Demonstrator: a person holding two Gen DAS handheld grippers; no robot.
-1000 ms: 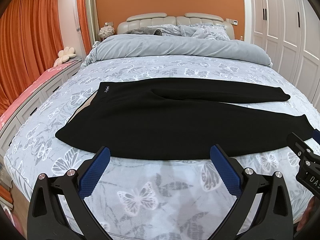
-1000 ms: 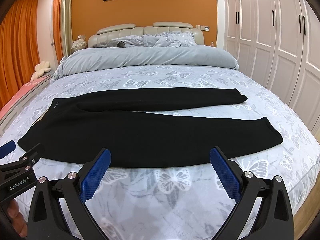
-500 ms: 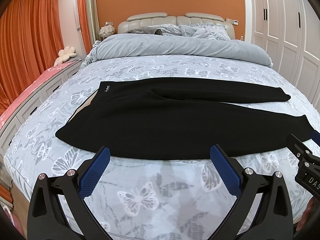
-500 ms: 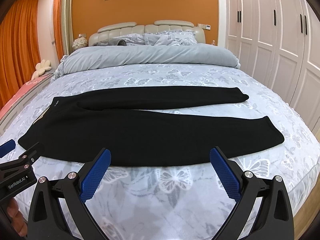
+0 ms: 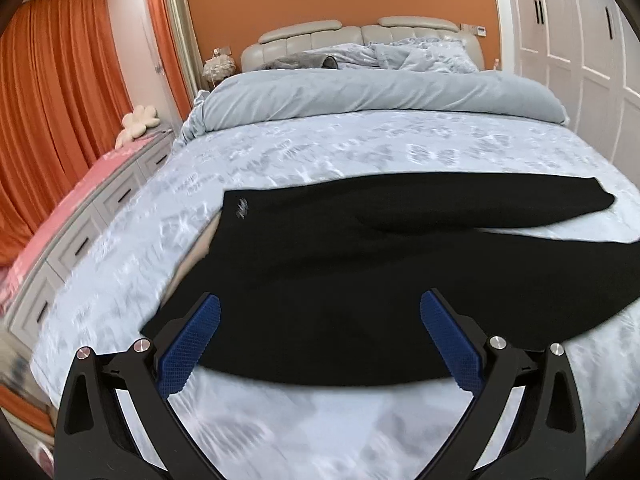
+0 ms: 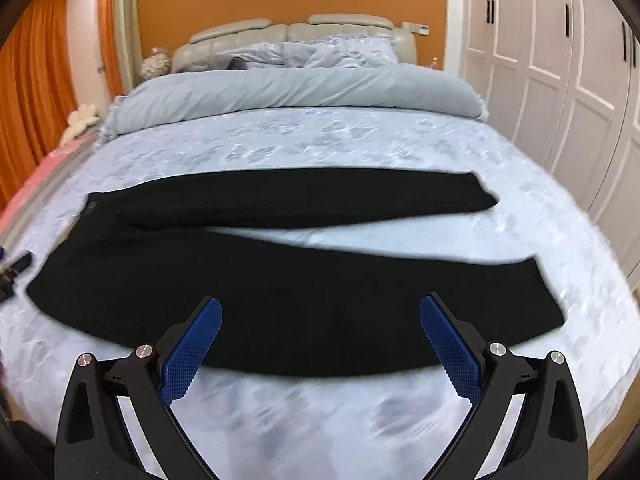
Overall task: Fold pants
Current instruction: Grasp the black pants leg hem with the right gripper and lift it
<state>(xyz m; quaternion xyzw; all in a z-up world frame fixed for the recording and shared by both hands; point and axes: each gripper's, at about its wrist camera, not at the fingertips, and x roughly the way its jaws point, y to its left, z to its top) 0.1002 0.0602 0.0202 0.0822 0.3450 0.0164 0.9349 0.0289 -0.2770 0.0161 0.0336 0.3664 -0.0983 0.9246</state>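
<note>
Butterfly-print bed (image 5: 320,148) carries the black pants (image 5: 360,272) spread flat; both the left gripper (image 5: 320,340) and right gripper (image 6: 320,338) have advanced over its near edge, jaws wide open, empty.

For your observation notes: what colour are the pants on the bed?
Black; the pants show best in the right wrist view.

Both grippers were wide open here. The left gripper (image 5: 320,320) had its blue textured pads (image 5: 188,346) spread far apart, black finger arms angling outward, nothing between them. Same deal with the right gripper (image 6: 320,320): pads (image 6: 450,348) splayed, nothing held. In the right wrist view, a black bit of the left one poked in at the far left edge.
</note>
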